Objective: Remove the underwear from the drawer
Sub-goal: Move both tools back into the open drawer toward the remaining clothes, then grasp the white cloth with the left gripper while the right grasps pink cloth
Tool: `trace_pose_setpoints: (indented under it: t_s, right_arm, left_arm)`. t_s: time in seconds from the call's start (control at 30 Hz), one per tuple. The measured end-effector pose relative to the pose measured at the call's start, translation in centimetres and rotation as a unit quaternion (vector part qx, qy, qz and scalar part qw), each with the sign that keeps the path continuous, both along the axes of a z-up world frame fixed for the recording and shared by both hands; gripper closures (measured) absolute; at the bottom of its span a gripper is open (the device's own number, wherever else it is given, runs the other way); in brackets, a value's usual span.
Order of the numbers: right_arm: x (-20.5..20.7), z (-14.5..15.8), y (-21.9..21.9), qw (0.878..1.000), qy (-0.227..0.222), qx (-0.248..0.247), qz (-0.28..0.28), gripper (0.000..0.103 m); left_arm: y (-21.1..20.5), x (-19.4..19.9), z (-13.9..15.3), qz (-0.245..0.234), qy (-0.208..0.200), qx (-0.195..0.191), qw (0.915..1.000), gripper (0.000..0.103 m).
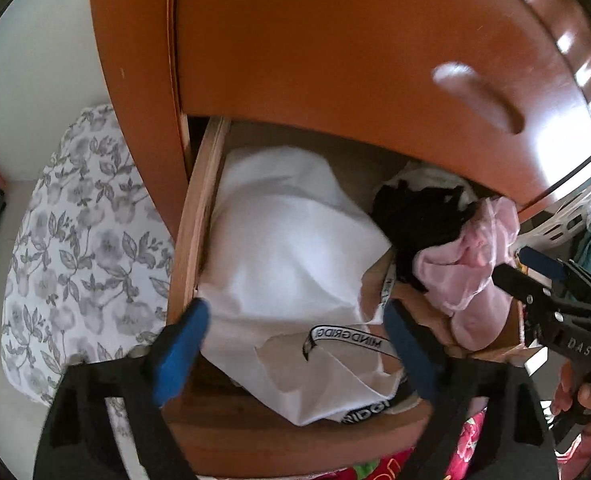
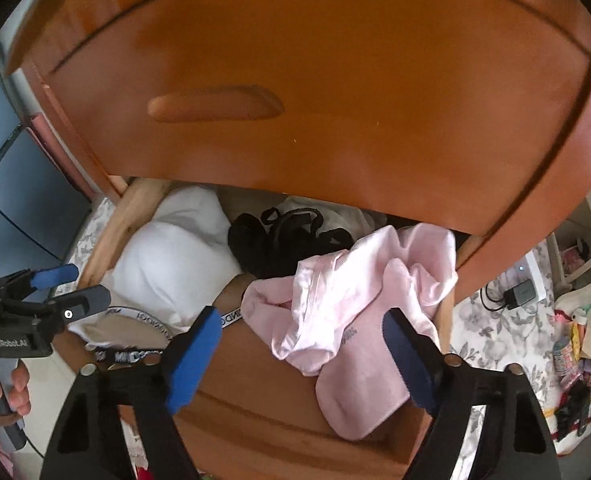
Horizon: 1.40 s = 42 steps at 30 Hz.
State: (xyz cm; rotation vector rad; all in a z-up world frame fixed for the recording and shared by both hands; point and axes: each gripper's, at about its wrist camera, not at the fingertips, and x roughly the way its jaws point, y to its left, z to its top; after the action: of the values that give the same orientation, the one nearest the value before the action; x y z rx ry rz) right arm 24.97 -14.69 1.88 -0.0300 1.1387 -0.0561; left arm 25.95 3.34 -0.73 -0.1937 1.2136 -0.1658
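Two grippers hover over the open drawer (image 1: 199, 216), fingers spread, nothing between the pads. Left gripper (image 1: 295, 344) sits above white underwear (image 1: 291, 240) with a lettered waistband, at the drawer's left front. Right gripper (image 2: 303, 352) sits above pink underwear (image 2: 359, 300), draped over the front edge at right. Black garment (image 2: 283, 240) lies behind, mid-drawer.

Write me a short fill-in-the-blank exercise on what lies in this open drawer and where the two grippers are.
1. The garment draped over the drawer's front edge is ____ in colour.
2. The white garment lies at the drawer's ____ side.
3. The tangled item between the white and pink garments is ____.
4. The right gripper frames the pink garment with its fingers ____.

Missing words: pink; left; black; open
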Motion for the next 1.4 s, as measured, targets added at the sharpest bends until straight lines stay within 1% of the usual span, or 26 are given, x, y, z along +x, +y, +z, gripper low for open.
trace_pose_setpoints:
  t_s: [0.07, 0.13, 0.2, 0.27, 0.4, 0.43, 0.47, 0.53, 0.6, 0.67, 0.7, 0.73, 0.77, 0.8, 0.87, 0.93, 1.0, 1.1, 1.23, 1.3, 1.4]
  right_arm:
    - [0.4, -0.8, -0.1, 1.000, 0.007, 0.000, -0.004, 0.031]
    - [0.8, -1.5, -0.3, 1.000, 0.013, 0.000, -0.007, 0.036]
    - [1.1, -2.1, -0.5, 1.000, 0.017, -0.001, -0.011, 0.039]
    - [1.5, -2.6, -0.7, 1.000, 0.019, -0.004, -0.014, 0.052]
    - [2.0, -3.6, -1.2, 0.999, 0.028, -0.002, -0.027, 0.066]
    - [2.1, -3.7, -1.3, 0.999, 0.029, -0.003, -0.029, 0.072]
    - [2.1, -3.8, -1.4, 0.999, 0.029, -0.003, -0.029, 0.082]
    - [2.0, -3.8, -1.4, 0.999, 0.029, -0.007, -0.029, 0.091]
    - [1.7, -3.5, -1.6, 0.999, 0.028, -0.005, -0.033, 0.092]
    - [1.4, -3.1, -1.8, 0.999, 0.025, -0.001, -0.035, 0.093]
    - [1.2, -2.9, -1.9, 0.999, 0.023, -0.002, -0.035, 0.093]
    - [1.1, -2.7, -2.0, 0.999, 0.022, -0.002, -0.035, 0.093]
    - [0.9, -2.5, -2.0, 0.999, 0.021, -0.001, -0.034, 0.093]
    - [0.6, -2.2, -2.2, 0.999, 0.019, -0.001, -0.034, 0.093]
    - [0.2, -1.7, -2.4, 0.999, 0.018, -0.001, -0.033, 0.093]
    - [-0.2, -1.3, -2.6, 0.999, 0.016, 0.000, -0.034, 0.093]
    - [-0.4, -0.9, -2.6, 0.999, 0.012, 0.002, -0.033, 0.093]
    - [-0.7, 0.1, -2.7, 0.999, 0.002, 0.009, -0.037, 0.093]
    - [-1.6, 1.8, -2.9, 0.999, -0.014, 0.017, -0.036, 0.093]
    - [-2.0, 2.4, -2.9, 0.999, -0.021, 0.018, -0.035, 0.093]
    - [-2.7, 3.6, -2.9, 0.999, -0.033, 0.023, -0.034, 0.093]
  left_arm:
    - [0.0, 0.1, -0.6, -0.003, 0.013, -0.009, 0.9999, 0.021]
    - [-0.1, 0.0, -0.9, -0.008, 0.016, -0.022, 0.9996, 0.022]
    - [-0.4, -0.2, -0.9, -0.016, 0.020, -0.027, 0.9993, 0.022]
    - [-1.0, -0.5, -0.8, -0.029, 0.022, -0.028, 0.9989, 0.022]
    - [-1.7, -1.3, -0.8, -0.048, 0.032, -0.051, 0.9970, 0.022]
    - [-1.9, -1.6, -0.7, -0.053, 0.032, -0.053, 0.9966, 0.022]
    - [-2.0, -1.7, -0.8, -0.057, 0.033, -0.051, 0.9965, 0.022]
    - [-2.2, -2.0, -0.8, -0.064, 0.033, -0.048, 0.9962, 0.022]
    - [-2.4, -2.2, -0.8, -0.068, 0.033, -0.039, 0.9963, 0.022]
    - [-2.7, -2.2, -1.0, -0.072, 0.033, -0.018, 0.9967, 0.024]
    - [-2.8, -2.1, -1.3, -0.074, 0.035, -0.011, 0.9966, 0.037]
    - [-2.9, -2.0, -1.5, -0.073, 0.038, -0.010, 0.9965, 0.054]
    - [-2.8, -1.9, -1.7, -0.068, 0.043, -0.014, 0.9967, 0.060]
    - [-2.7, -1.7, -2.1, -0.062, 0.049, -0.027, 0.9965, 0.066]
    - [-2.3, -1.5, -2.3, -0.053, 0.049, -0.044, 0.9964, 0.073]
    - [-2.1, -1.6, -2.0, -0.048, 0.039, -0.050, 0.9968, 0.089]
    - [-2.0, -1.7, -1.5, -0.045, 0.029, -0.049, 0.9974, 0.094]
    - [-1.8, -1.7, -0.6, -0.035, 0.012, -0.049, 0.9981, 0.097]
    - [-1.2, -2.0, 0.8, -0.028, -0.011, -0.045, 0.9985, 0.098]
    - [-1.0, -2.2, 1.8, -0.021, -0.025, -0.050, 0.9982, 0.099]
    - [-0.4, -2.7, 3.9, -0.013, -0.054, -0.057, 0.9968, 0.100]
